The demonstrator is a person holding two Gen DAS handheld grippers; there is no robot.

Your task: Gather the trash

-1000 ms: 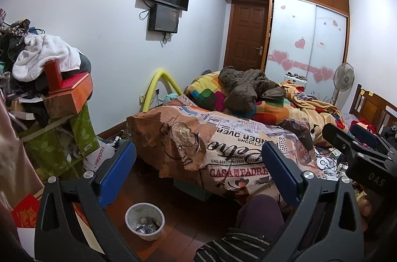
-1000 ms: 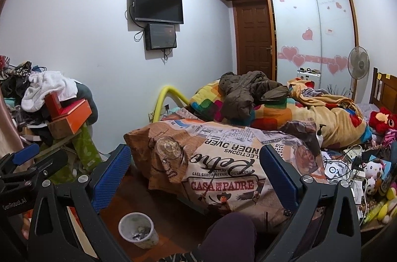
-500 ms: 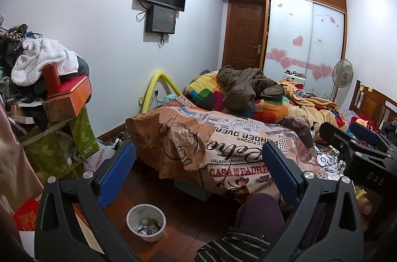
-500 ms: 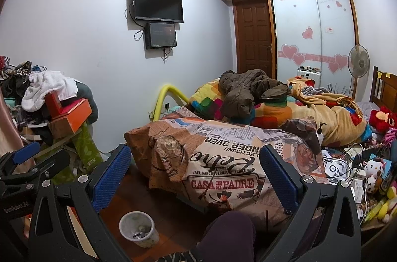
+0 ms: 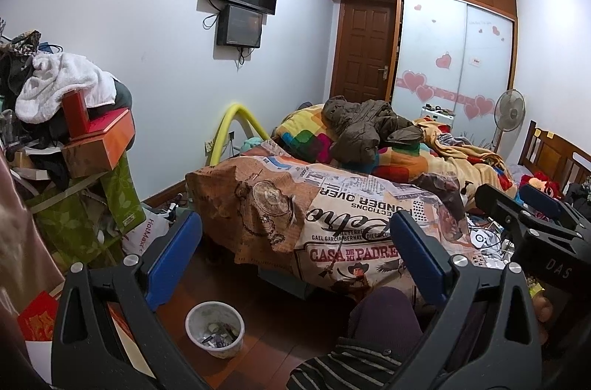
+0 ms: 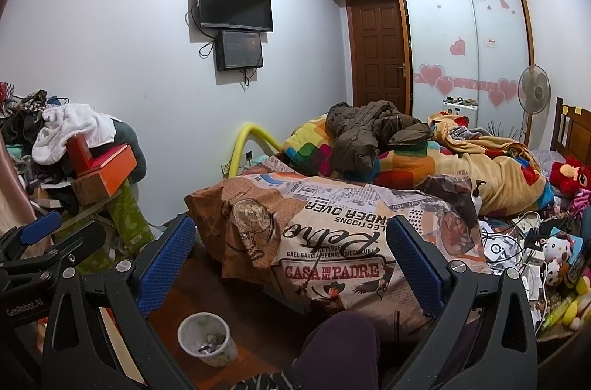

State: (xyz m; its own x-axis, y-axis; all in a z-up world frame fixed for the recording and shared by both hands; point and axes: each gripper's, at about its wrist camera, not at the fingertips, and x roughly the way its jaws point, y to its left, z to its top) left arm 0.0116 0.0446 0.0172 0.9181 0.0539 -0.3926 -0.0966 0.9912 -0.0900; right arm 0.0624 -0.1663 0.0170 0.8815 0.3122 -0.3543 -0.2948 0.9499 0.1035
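Note:
A small white waste bin (image 5: 215, 329) with bits of rubbish inside stands on the dark wood floor below the bed; it also shows in the right wrist view (image 6: 207, 340). My left gripper (image 5: 295, 253) is open and empty, held in the air well above the bin. My right gripper (image 6: 291, 255) is open and empty too, at about the same height. The right gripper's body (image 5: 532, 242) shows at the right of the left wrist view, and the left gripper's body (image 6: 40, 253) at the left of the right wrist view.
A bed with a newspaper-print cover (image 5: 332, 216) and piled blankets fills the middle. Stacked boxes and clothes (image 5: 74, 131) stand at left. Cables, toys and small items (image 6: 532, 253) clutter a surface at right. My knee (image 6: 336, 349) is at the bottom.
Both views have shifted only slightly; the grippers stay open and nothing has been picked up.

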